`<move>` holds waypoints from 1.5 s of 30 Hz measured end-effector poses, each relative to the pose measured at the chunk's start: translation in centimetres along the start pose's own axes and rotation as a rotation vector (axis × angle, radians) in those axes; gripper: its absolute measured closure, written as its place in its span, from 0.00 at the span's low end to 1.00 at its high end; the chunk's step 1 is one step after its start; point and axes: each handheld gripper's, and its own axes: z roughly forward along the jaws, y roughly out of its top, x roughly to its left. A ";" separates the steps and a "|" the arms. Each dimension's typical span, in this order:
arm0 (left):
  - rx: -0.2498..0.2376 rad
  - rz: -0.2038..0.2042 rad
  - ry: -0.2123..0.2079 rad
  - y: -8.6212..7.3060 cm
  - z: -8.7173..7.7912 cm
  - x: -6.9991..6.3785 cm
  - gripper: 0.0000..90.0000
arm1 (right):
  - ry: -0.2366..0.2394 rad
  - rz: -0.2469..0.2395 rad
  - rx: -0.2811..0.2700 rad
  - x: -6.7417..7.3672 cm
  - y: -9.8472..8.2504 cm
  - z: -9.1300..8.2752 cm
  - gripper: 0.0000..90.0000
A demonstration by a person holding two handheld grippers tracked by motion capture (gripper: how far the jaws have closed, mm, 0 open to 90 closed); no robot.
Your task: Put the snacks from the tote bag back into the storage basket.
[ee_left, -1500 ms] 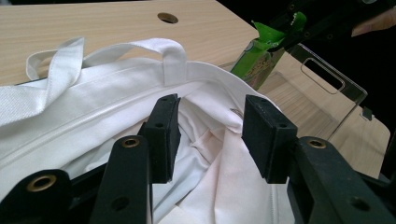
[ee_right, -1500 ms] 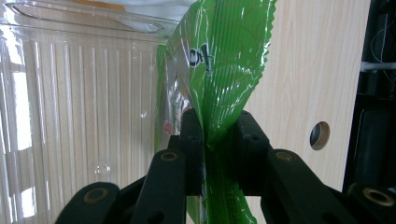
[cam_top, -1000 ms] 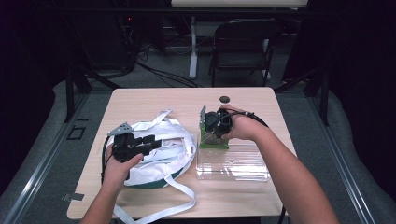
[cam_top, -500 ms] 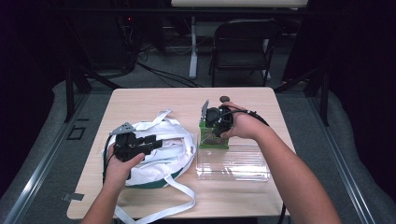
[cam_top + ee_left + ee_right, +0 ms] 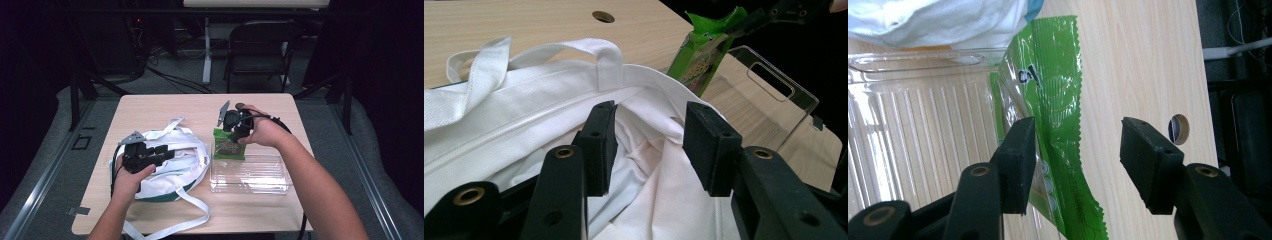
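Now the right hand-held gripper [image 5: 231,131] has just opened wide, its jaws astride the green packet [image 5: 229,147], pads not pressing. Packet stands on the tray's [image 5: 250,175] far wall, near the worktop's [image 5: 165,107] right edge. Left hand-held gripper [image 5: 167,151] sits half open at the bag [image 5: 192,155] mouth, grip unclear. Risk: the unsupported packet tips outside the tray.

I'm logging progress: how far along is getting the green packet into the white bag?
Done: the left gripper holds the white bag open. In hand: the right gripper, jaws just opened, frames the green snack packet, which leans on the clear bin. Left: gripping it and moving it into the bag.
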 end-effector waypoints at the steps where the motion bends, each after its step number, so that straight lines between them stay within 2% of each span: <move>1: 0.003 0.002 0.001 0.0 0.0 0.0 0.62 | 0.000 0.001 -0.002 0.0 0.0 -0.1 0.54; 23: 0.005 0.006 -0.002 0.0 0.1 -0.2 0.62 | -0.005 0.022 -0.037 -0.3 -0.2 -1.3 0.54; 32: 0.001 0.003 -0.002 0.0 0.1 -0.2 0.62 | 0.000 0.043 -0.074 -0.1 -0.1 -2.2 0.54; 43: -0.001 0.006 0.000 0.0 -0.1 -0.1 0.62 | -0.016 0.121 -0.070 0.3 -0.3 -3.7 0.55; 45: -0.002 0.006 -0.001 -0.1 -0.1 -0.1 0.62 | -0.012 0.169 -0.094 0.3 -0.4 -4.2 0.54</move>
